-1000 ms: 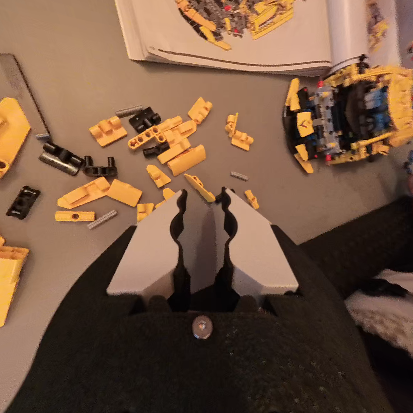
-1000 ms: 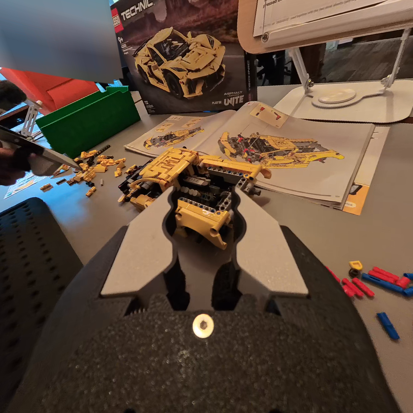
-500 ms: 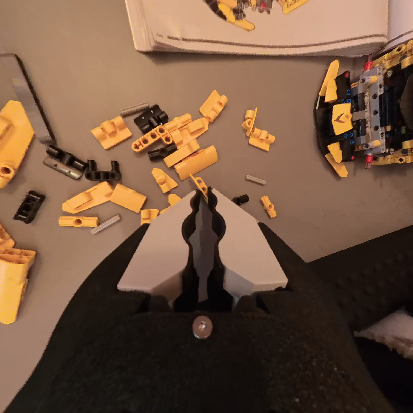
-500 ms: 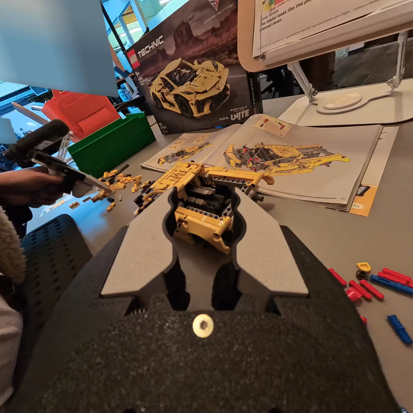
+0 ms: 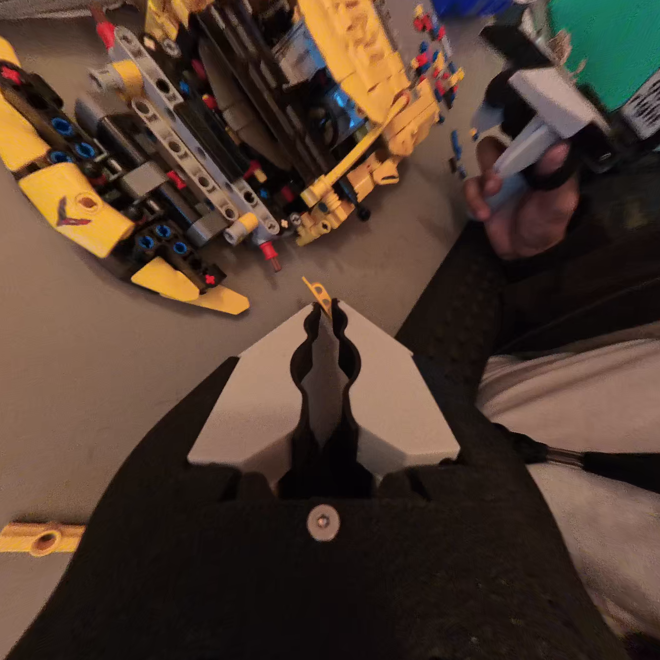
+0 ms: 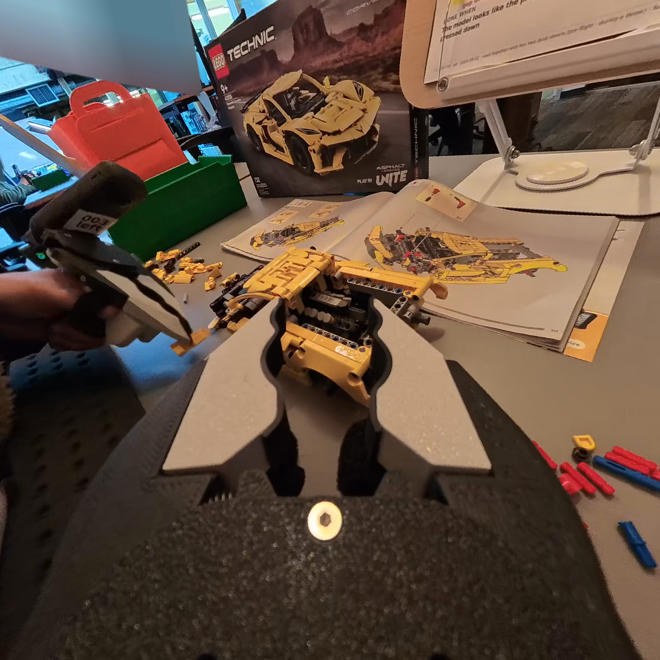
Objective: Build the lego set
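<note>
Left tongs [image 5: 324, 303] pinch one yellow piece [image 5: 319, 293]; right tongs [image 6: 325, 314] spread around one car model [image 6: 321, 314].

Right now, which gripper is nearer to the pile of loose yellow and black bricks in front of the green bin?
Left. The left gripper, shut on a small yellow brick, is just in front of the pile of loose yellow and black bricks. The right gripper is farther away, straddling the yellow car model.

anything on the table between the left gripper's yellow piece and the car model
No: in the left wrist view only bare grey table separates the small yellow piece, pinched in the left gripper, from the car model.
</note>
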The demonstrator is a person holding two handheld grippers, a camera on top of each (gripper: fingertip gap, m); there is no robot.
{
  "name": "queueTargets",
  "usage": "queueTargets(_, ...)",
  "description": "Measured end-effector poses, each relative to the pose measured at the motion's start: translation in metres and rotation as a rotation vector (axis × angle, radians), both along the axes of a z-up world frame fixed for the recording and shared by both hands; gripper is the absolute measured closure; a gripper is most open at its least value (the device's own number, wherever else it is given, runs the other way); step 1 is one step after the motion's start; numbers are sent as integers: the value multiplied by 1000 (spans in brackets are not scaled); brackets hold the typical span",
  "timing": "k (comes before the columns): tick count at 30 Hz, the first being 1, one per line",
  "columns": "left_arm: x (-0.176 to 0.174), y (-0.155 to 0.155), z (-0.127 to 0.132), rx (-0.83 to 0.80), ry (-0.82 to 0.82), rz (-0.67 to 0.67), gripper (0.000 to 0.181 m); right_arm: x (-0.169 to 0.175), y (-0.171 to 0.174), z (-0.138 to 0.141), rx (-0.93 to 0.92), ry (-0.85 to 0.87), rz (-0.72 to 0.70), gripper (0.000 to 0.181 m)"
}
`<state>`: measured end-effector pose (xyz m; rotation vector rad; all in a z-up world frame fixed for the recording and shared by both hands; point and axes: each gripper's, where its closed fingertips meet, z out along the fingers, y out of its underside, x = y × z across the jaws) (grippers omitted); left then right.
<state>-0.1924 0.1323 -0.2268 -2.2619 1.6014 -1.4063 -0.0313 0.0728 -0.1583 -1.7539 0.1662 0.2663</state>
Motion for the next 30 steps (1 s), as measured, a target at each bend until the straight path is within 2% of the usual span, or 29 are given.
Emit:
queueTargets(9, -9, 7, -17, 176, 58, -21, 175, -5, 1, 1, 3, -22, 18, 137)
queueTargets(15, -16, 11, -21, 201, 64, -4, 174, -7, 2, 0, -2, -22, 29, 137)
queueTargets(18, -23, 21, -16, 223, 67, 22, 158, -7, 2, 0, -1, -26, 28, 137)
queueTargets(22, -47, 56, -4, 306, 68, 83, 155, -6, 1, 1, 6, -9, 25, 137)
queueTargets(26, -92, 122, 7, 467, 85, 194, 155, -5, 1, 1, 11, 5, 25, 137)
queueTargets(30, -141, 174, 15, 511, 134, 338, 155, -5, 1, 1, 8, 1, 23, 137)
